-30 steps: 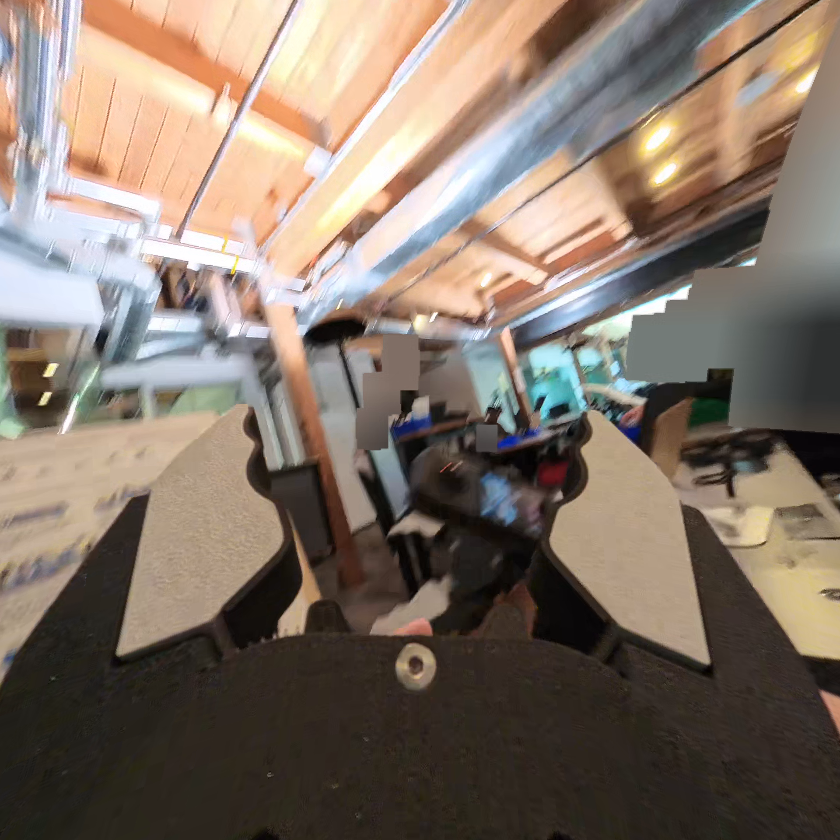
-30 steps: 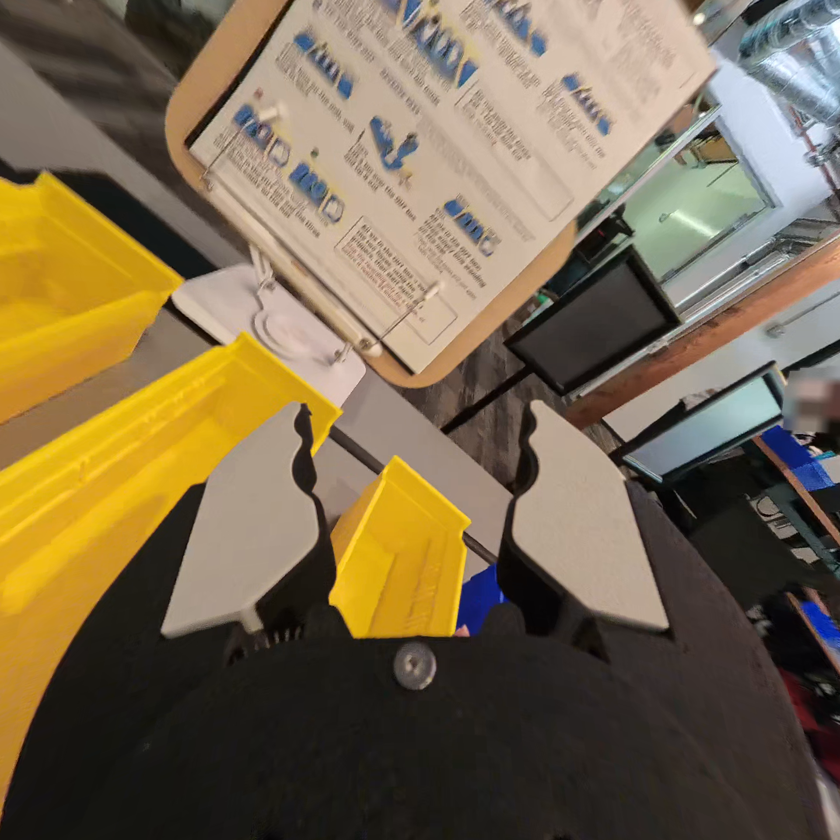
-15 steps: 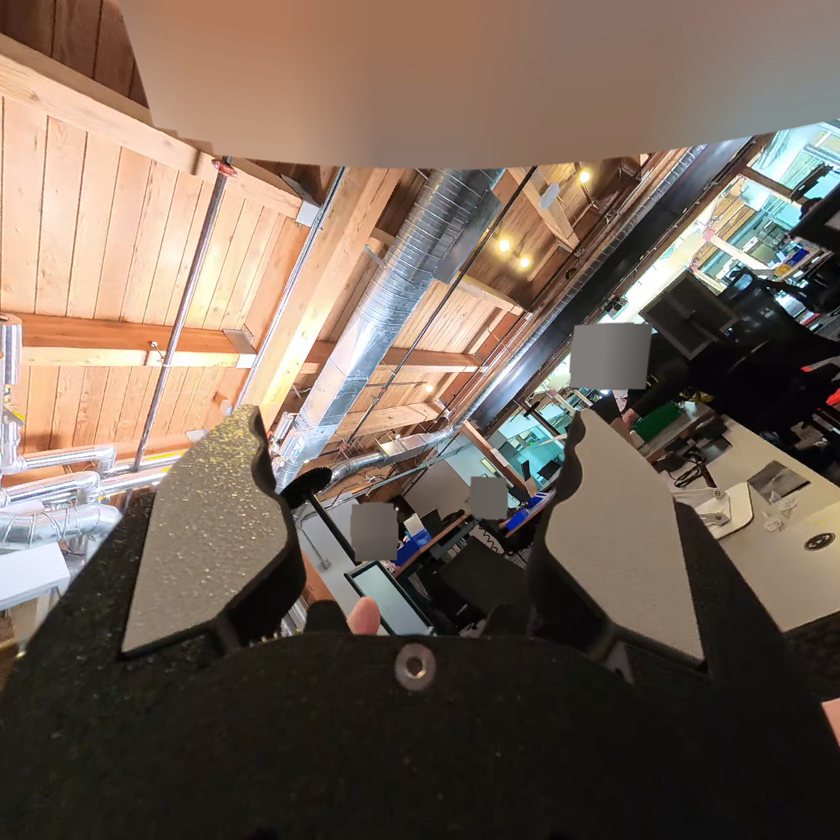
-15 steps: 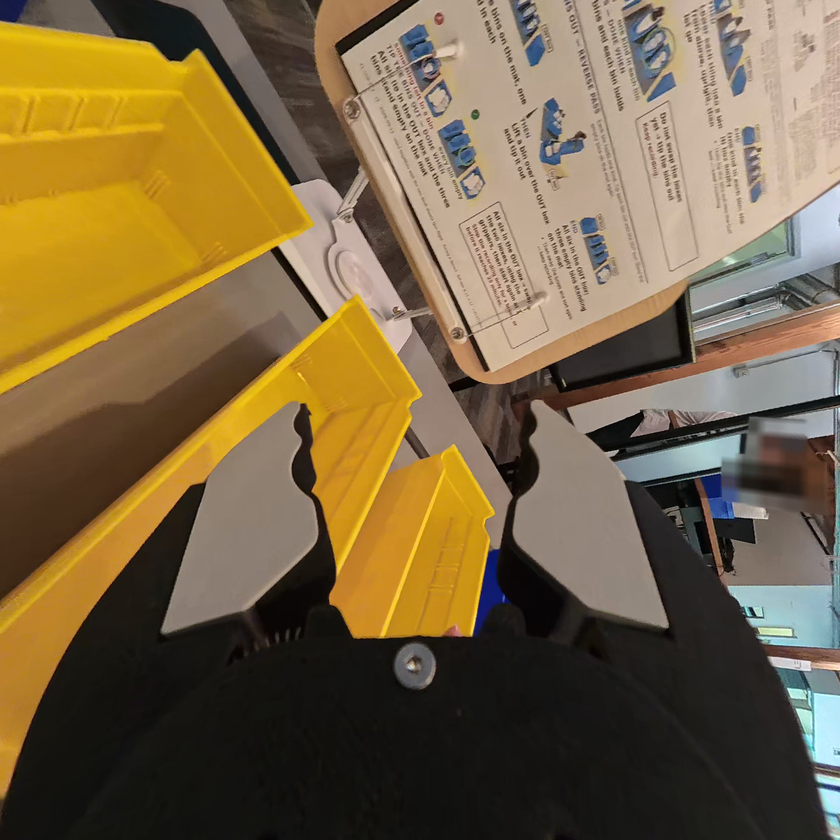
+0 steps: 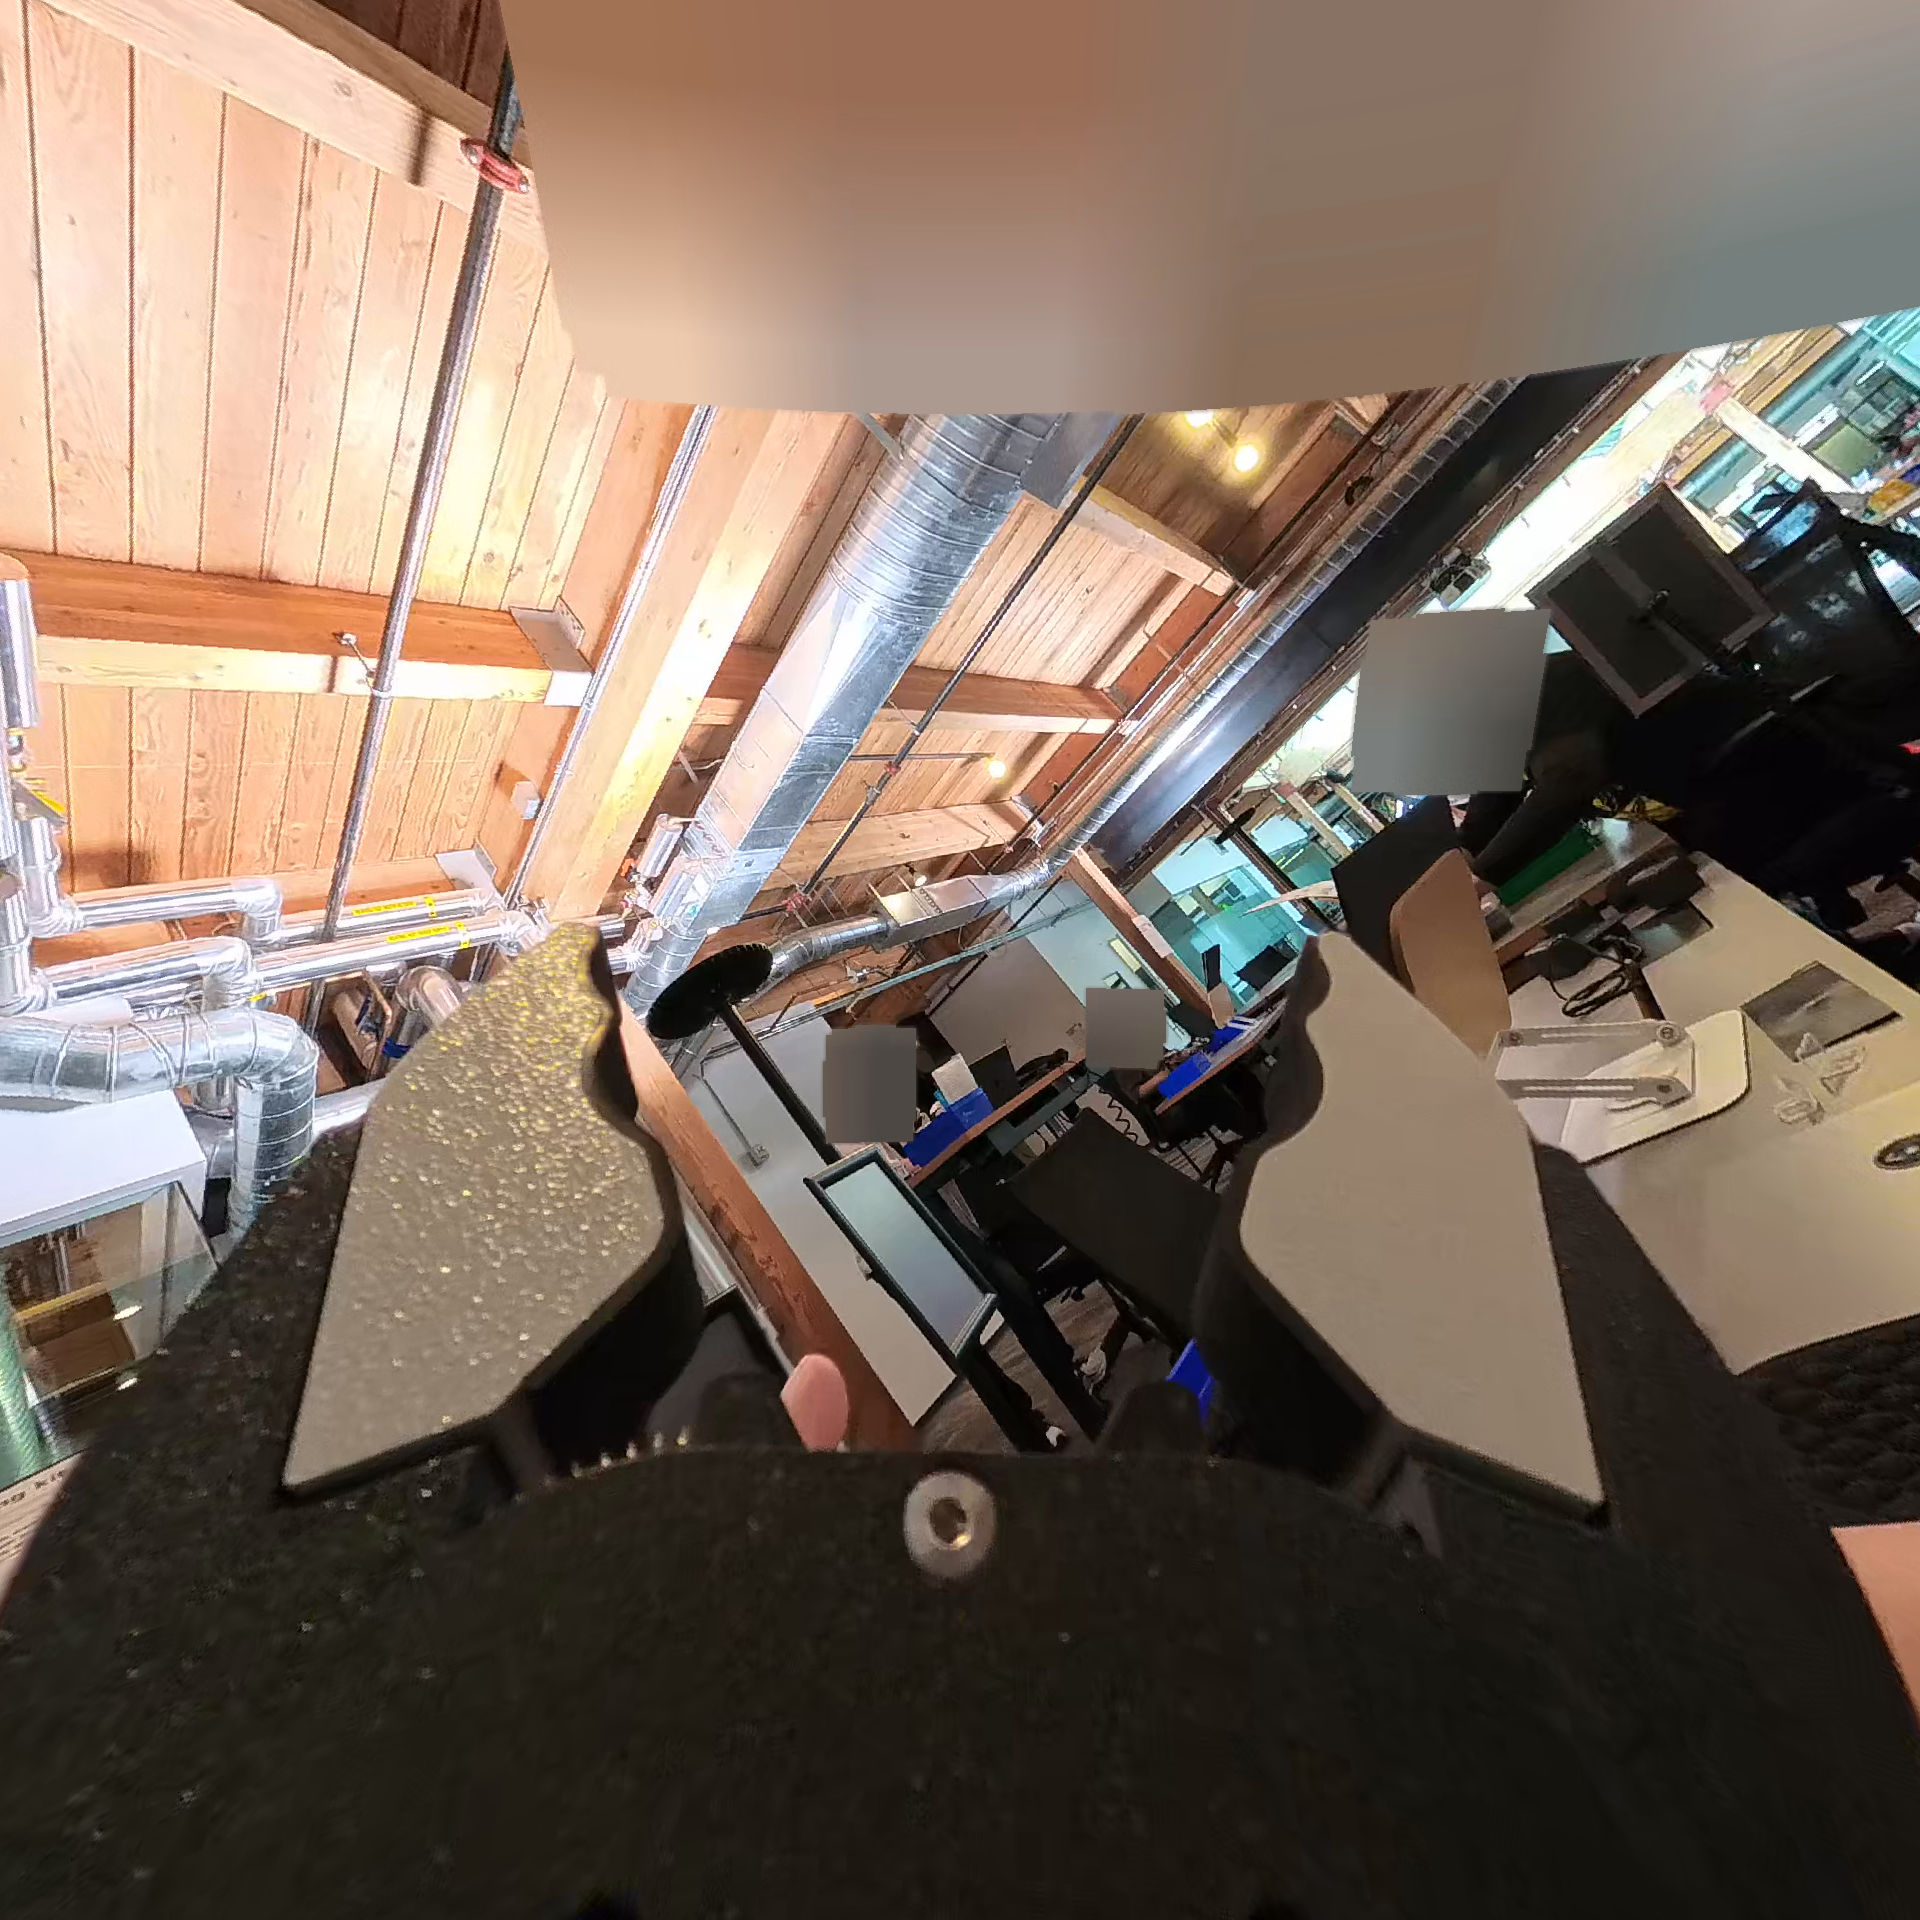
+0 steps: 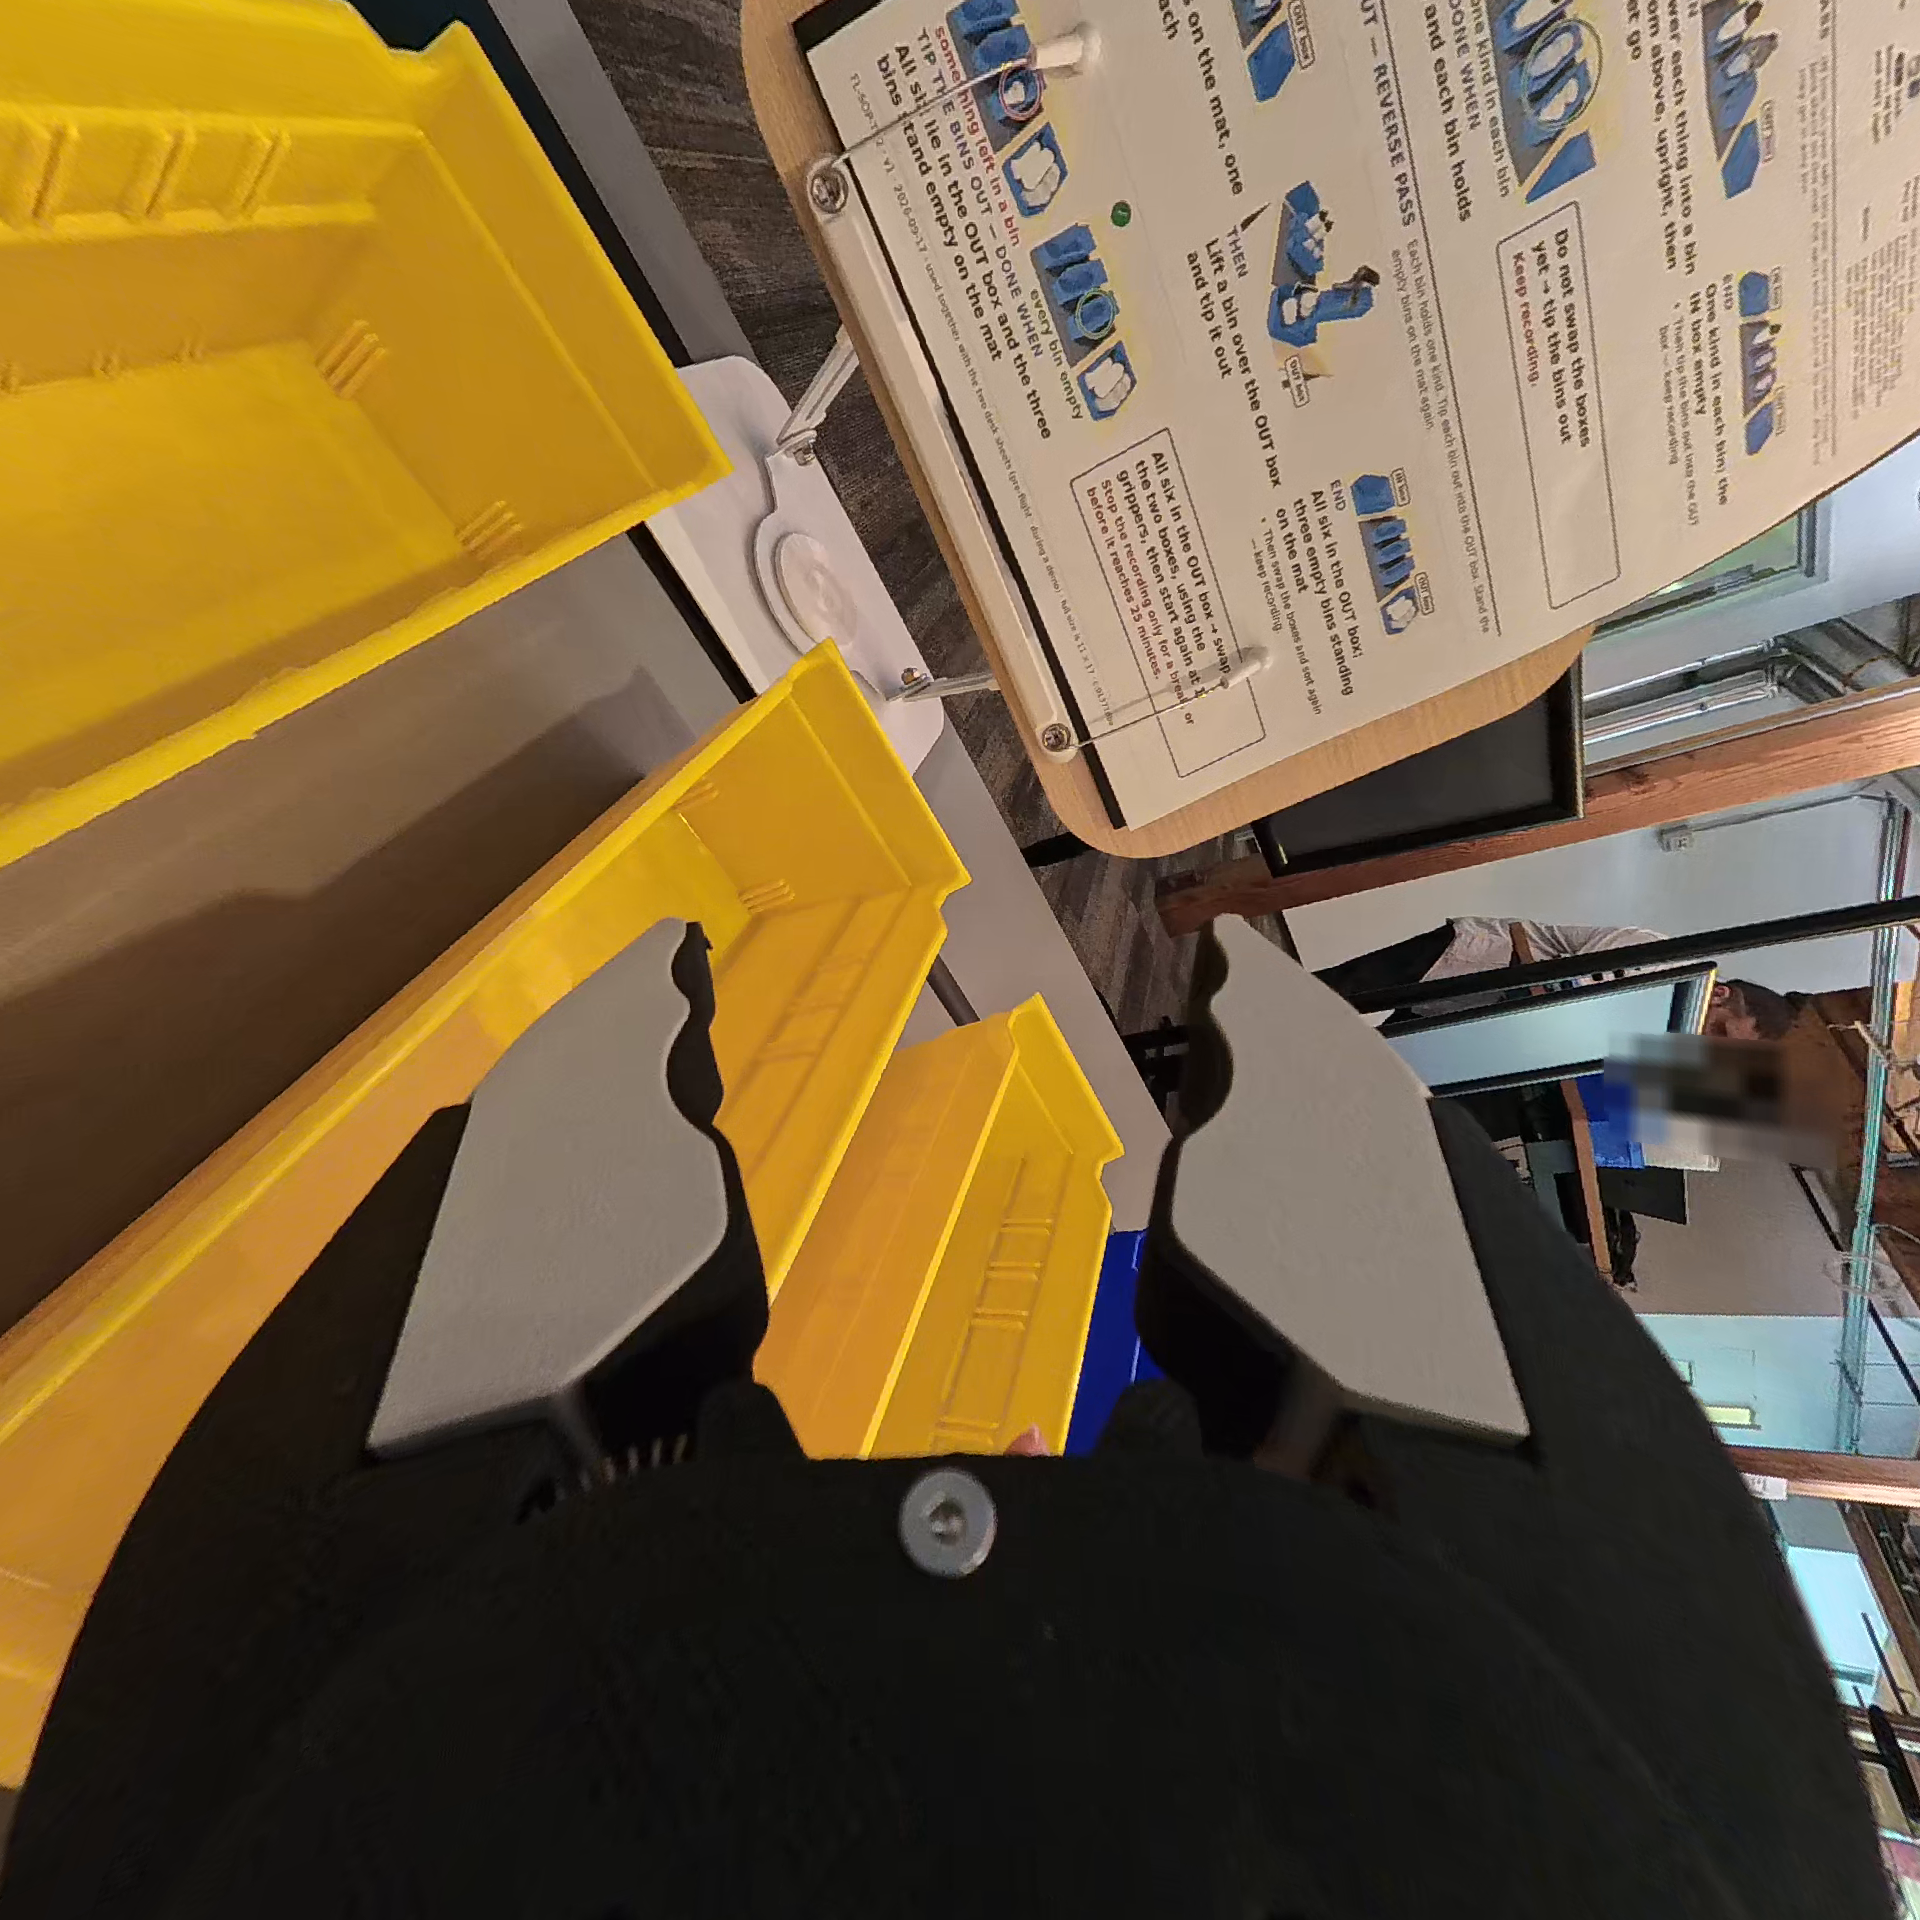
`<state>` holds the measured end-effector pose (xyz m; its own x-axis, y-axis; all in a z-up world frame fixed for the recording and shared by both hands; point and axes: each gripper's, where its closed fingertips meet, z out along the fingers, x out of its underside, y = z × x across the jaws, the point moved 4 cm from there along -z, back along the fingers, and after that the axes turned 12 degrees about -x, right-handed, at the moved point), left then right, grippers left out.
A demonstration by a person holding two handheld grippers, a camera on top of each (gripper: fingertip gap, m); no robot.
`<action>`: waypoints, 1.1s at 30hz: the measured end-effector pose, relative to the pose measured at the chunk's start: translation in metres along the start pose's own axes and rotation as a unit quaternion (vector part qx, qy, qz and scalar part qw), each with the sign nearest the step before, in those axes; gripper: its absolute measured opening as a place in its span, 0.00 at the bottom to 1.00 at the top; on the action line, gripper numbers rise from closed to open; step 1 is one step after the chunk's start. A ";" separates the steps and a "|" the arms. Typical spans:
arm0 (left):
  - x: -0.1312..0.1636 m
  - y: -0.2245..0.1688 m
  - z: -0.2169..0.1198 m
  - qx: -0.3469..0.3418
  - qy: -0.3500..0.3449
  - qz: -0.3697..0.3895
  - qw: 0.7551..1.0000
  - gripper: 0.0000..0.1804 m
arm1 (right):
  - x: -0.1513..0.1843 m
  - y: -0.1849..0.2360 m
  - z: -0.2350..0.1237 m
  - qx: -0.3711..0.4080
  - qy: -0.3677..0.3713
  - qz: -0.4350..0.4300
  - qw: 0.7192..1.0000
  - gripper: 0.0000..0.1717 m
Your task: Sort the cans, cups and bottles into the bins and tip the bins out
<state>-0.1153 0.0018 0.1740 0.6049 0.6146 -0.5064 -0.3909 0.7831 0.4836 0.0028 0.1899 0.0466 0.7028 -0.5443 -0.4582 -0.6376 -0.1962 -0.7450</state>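
Note:
My left gripper (image 5: 951, 940) is open with nothing between its pads. It points up at the wooden ceiling and the metal ducts (image 5: 831, 675); no cans, cups, bottles or bins show in the left wrist view. My right gripper (image 6: 951, 930) is open and holds nothing. It hovers over three yellow bins on the grey table (image 6: 312, 831): one at the upper left (image 6: 312, 364), one in the middle (image 6: 810, 831) and one seen between my fingers farther off (image 6: 977, 1195). The parts of the bins in view hold nothing. The pads touch none of them.
A wooden board with a printed instruction sheet (image 6: 1351, 364) stands on a white base (image 6: 790, 540) behind the bins. A blue thing (image 6: 1107, 1340) shows beside the third bin. In the left wrist view a table (image 5: 1714, 1195) with a white stand lies at the right. Tip to tip, the grippers are about 30 cm apart.
The left gripper has tilted from the room up to the ceiling, its jaws open throughout. The right gripper has rolled and come closer over the yellow bins, still open.

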 end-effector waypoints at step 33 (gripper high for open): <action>0.071 0.257 -0.127 -0.268 0.514 -0.030 0.815 0.28 | 0.080 -0.115 -0.039 -0.039 -0.230 0.298 0.926 0.47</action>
<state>-0.2605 0.2584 0.1717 -0.1584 0.1134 -0.9808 -0.7955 0.5738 0.1948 0.1204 0.1367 0.1145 0.2671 -0.1736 -0.9479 -0.9637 -0.0415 -0.2639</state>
